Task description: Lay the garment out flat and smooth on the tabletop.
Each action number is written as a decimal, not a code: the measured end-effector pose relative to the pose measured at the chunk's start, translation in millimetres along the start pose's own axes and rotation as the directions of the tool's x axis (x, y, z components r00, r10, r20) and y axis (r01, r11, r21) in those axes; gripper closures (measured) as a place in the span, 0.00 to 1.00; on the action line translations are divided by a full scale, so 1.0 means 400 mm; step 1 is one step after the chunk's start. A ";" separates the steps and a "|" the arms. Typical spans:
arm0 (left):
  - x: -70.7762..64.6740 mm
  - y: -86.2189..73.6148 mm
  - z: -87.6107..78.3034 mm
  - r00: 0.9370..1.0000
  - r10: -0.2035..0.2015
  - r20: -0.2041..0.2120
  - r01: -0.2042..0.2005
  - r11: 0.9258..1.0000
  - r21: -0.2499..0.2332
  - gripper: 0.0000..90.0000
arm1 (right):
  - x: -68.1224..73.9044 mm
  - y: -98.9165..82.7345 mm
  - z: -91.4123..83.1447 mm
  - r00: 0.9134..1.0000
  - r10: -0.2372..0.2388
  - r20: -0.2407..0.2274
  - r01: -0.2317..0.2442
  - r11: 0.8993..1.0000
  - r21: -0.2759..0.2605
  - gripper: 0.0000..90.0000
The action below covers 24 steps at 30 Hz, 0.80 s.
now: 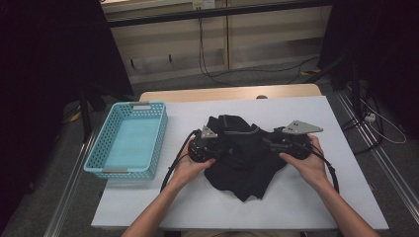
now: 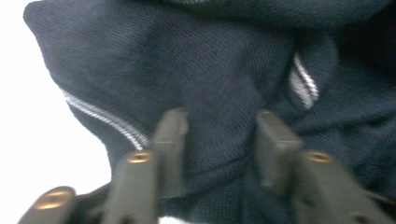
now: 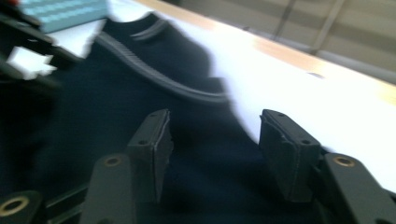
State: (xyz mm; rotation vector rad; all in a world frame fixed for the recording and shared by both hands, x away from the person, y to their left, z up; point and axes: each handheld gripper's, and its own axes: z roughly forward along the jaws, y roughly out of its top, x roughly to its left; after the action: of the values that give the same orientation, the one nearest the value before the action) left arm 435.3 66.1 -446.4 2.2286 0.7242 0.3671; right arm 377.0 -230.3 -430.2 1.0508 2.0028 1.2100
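A crumpled dark navy garment point(image 1: 242, 163) with thin pale stripes lies in the middle of the white table point(image 1: 296, 202). My left gripper point(image 1: 219, 145) is at the garment's left side, pointing right. In the left gripper view its jaws point(image 2: 219, 128) stand apart, pushed low into the dark cloth point(image 2: 219, 70), with a bulge of fabric in the gap. My right gripper point(image 1: 270, 143) is at the garment's right side, pointing left. In the right gripper view its jaws point(image 3: 215, 135) stand wide above the cloth point(image 3: 116, 107), and nothing is pinched.
A light blue slotted basket point(image 1: 106, 148) sits at the table's left edge, with nothing in it. Bare white tabletop lies in front of and behind the garment. Dark stands and cables are on the floor beyond the table.
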 end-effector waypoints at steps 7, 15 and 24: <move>-0.004 -0.039 -0.051 0.998 -0.026 0.056 0.026 1.000 -0.013 0.86 | 0.075 -0.001 0.041 0.997 -0.046 -0.061 0.048 0.998 0.043 0.45; -0.006 -0.090 -0.108 0.994 -0.032 0.104 0.032 0.999 0.000 0.91 | 0.130 -0.037 0.090 0.981 -0.083 -0.176 0.108 0.985 0.134 0.60; -0.001 -0.101 -0.126 0.992 -0.041 0.116 0.041 0.999 0.000 0.91 | 0.119 -0.039 0.068 0.982 -0.087 -0.165 0.104 0.990 0.096 0.56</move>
State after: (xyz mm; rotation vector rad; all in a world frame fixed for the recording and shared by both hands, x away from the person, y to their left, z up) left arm 395.9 117.1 -442.2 2.2088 0.7055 0.2159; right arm 367.9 -182.3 -459.2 0.9192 2.2351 1.1831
